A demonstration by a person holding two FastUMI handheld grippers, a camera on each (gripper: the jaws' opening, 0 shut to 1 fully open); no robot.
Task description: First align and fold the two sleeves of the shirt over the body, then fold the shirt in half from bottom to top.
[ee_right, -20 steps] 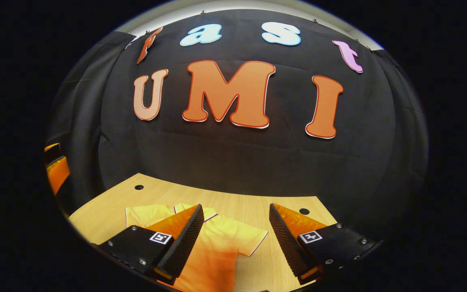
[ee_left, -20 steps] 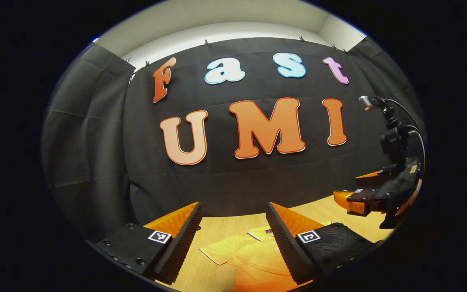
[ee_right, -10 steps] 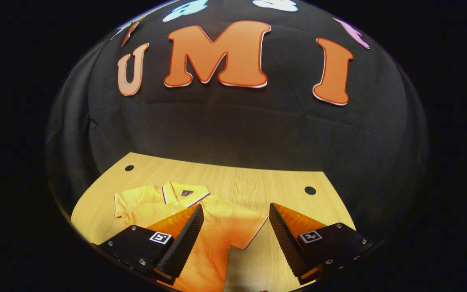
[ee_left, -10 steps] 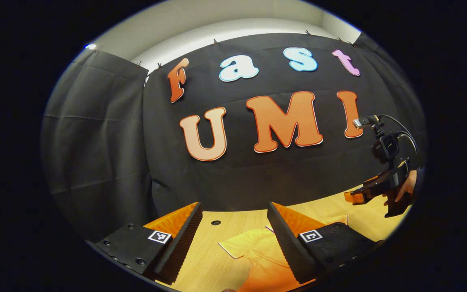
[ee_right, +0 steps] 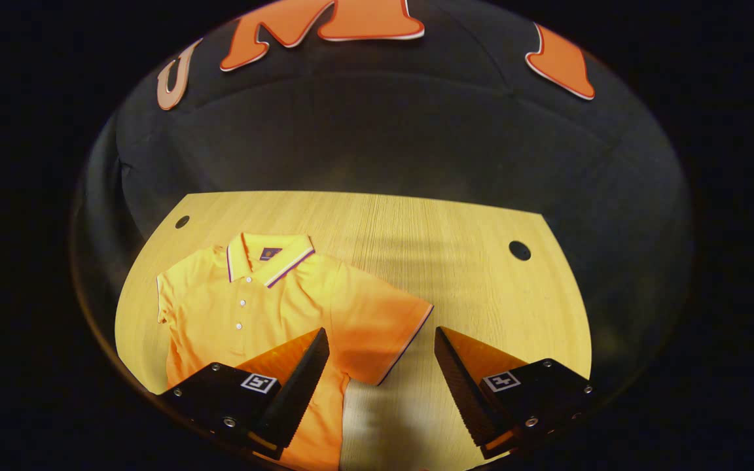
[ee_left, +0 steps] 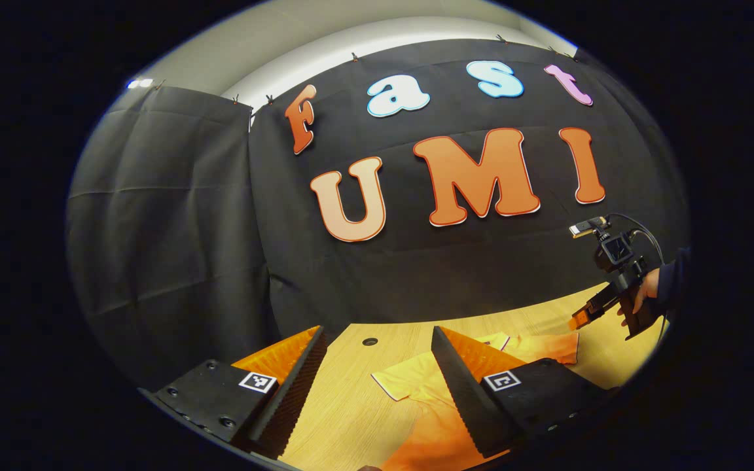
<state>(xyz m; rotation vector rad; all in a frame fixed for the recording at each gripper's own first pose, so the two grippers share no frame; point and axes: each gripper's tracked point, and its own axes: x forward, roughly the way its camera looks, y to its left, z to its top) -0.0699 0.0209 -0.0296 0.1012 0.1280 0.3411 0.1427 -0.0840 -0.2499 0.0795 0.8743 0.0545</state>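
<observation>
Nothing readable: the shirt [ee_right: 266,307] collar tag is too small.

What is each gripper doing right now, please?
Left gripper: open, holding nothing, above the orange polo shirt.
Right gripper: open, empty, over the shirt's sleeve.

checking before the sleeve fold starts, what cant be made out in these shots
- Shirt hem: right gripper view, cut off at the bottom edge behind the right gripper fingers.
- Shirt's far side in the left gripper view: hidden behind a left gripper finger.
- Collar label: too small to make out.
- Right gripper far off in the left gripper view: too small to judge its opening there.
</observation>
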